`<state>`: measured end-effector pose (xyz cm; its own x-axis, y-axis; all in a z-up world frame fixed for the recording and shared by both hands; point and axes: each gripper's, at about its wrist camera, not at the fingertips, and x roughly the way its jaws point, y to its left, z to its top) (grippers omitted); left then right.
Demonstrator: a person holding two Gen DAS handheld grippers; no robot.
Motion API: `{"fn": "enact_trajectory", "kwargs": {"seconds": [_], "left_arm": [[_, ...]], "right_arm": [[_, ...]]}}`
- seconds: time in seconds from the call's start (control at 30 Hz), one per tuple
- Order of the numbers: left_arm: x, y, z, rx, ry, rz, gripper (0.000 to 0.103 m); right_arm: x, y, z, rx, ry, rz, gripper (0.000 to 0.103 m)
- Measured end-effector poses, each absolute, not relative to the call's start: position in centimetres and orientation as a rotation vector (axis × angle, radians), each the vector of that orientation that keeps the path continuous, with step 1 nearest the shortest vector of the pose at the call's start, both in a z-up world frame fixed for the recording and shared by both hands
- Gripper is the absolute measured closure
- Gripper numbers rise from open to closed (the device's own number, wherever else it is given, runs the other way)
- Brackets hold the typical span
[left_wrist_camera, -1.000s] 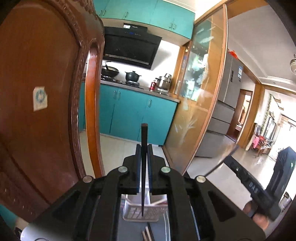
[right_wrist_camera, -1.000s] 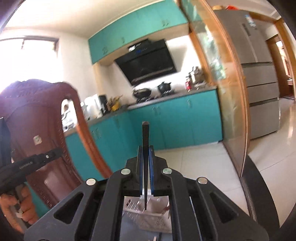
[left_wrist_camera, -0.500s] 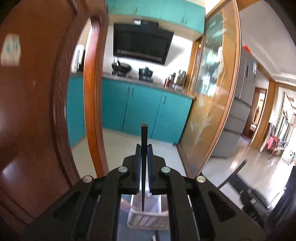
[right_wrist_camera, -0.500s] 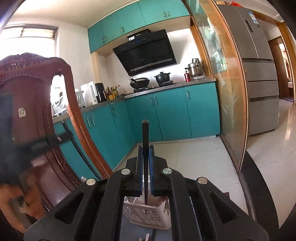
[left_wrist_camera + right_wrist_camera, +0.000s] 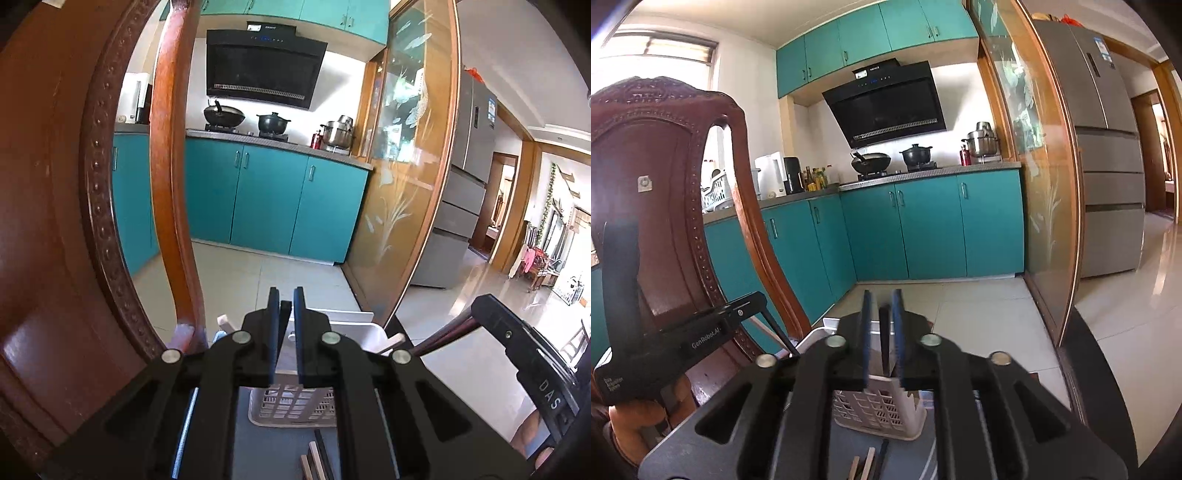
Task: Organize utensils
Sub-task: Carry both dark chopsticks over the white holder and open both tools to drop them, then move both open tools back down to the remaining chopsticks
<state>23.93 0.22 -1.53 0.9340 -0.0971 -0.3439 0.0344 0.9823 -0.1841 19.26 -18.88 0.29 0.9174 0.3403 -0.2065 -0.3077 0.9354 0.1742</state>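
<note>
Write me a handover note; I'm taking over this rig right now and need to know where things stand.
Left hand-held gripper: shut on a black chopstick, held upright above the white basket.
Right hand-held gripper: jaws opening, with a dark chopstick loose between them, above the same basket.
Done: both chopsticks have been brought to the basket.
Left: let both drop in, then probably fetch the loose chopsticks on the table in front of the basket.
</note>
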Motion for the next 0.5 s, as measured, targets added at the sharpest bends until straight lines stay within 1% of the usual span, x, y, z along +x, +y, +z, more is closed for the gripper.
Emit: {"fn": "enact_trajectory", "kwargs": {"seconds": [0.07,0.13,0.2,0.23,0.27,0.3,0.37,0.4,0.43,0.5], "left_arm": [[23.3,0.4,-1.5,-0.175,0.339,-0.067,0.096],[22.7,0.6,-1.4,-0.172,0.318,-0.065,0.094],[22.2,0.9,-1.5,-0.184,0.306,-0.066,0.089],[21.8,1.1,-1.6,-0.192,0.298,-0.061,0.084],[21.5,1.4,-1.9,-0.195,0.293,-0.053,0.082],[21.2,1.5,-2.2,-0.193,0.294,-0.048,0.079],[21.1,1.7,-3.1,-0.177,0.316,-0.034,0.079],[21.2,1.8,-3.7,-0.171,0.336,-0.026,0.077],[21.4,1.9,-4.5,-0.168,0.366,-0.016,0.075],[22.0,2.3,-6.0,-0.178,0.428,-0.007,0.075]], "right_arm": [[18.2,-19.3,0.3,0.143,0.206,0.348,0.082],[17.3,-19.9,0.2,0.169,0.187,0.391,0.074],[16.8,-20.1,-0.2,0.184,0.207,0.463,0.074],[16.5,-19.7,-0.8,0.164,0.236,0.505,0.074],[16.4,-19.2,-1.4,0.131,0.272,0.514,0.074],[16.8,-18.3,-2.4,0.087,0.335,0.508,0.074],[18.7,-16.5,-5.0,0.018,0.511,0.493,0.074],[19.4,-15.9,-6.1,-0.001,0.576,0.480,0.074],[20.7,-15.0,-8.2,-0.031,0.686,0.458,0.074],[22.3,-13.5,-11.4,-0.070,0.841,0.447,0.074]]}}
